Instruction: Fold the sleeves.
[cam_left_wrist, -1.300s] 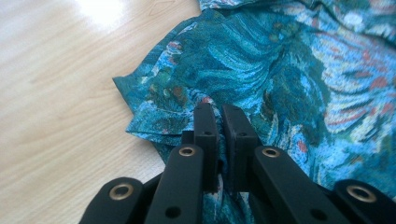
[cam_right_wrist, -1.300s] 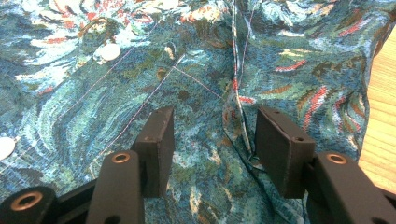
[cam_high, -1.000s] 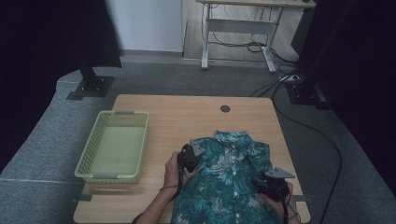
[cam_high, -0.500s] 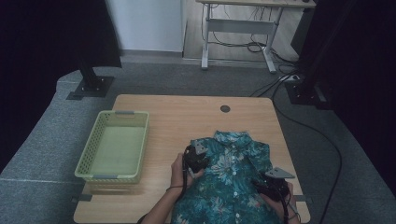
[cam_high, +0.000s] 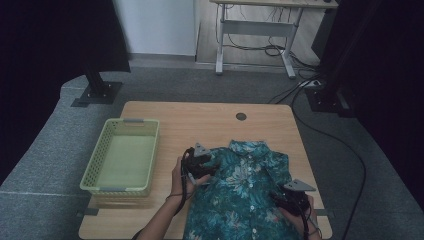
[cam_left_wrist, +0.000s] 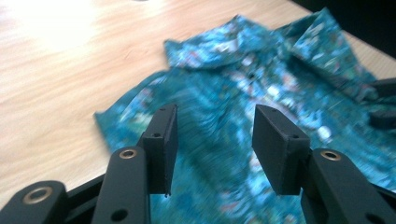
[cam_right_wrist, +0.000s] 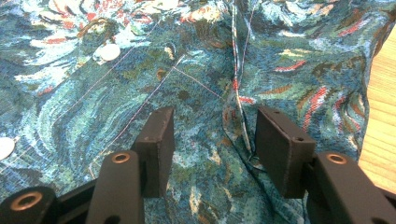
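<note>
A wooden desk (cam_high: 200, 125) seen from above, standing on grey carpet in a dim room. At its left side sits a pale green plastic basket (cam_high: 122, 155) with slatted walls, nothing visible inside it. To the right of the basket, on the near right half of the desk, a teal shirt (cam_high: 240, 200) with a floral print lies spread flat, front side up, collar pointing toward the far edge and white buttons running down the middle. Its lower hem hangs past the near edge of the desk.

The person's left hand (cam_high: 177, 175) comes in from the bottom and holds the left tongs (cam_high: 202, 165) over the shirt's left shoulder and sleeve. In the left gripper view, the left tongs (cam_left_wrist: 212, 135) are spread wide apart, with nothing between them; the shirt (cam_left_wrist: 261, 107) lies beyond and beneath them, its sleeve edge resting on bare wood.

Further right, a small dark round disc (cam_high: 241, 116) is set in the desk near the far edge, well apart from the shirt.

At the right, the right tongs (cam_high: 290, 200) rest low over the shirt's right side, near the desk's near right corner. In the right gripper view, the right tongs (cam_right_wrist: 212, 140) are also spread wide, just above the fabric (cam_right_wrist: 140, 70), with a raised fold or seam running between them. Whether their tips touch the cloth cannot be told.
</note>
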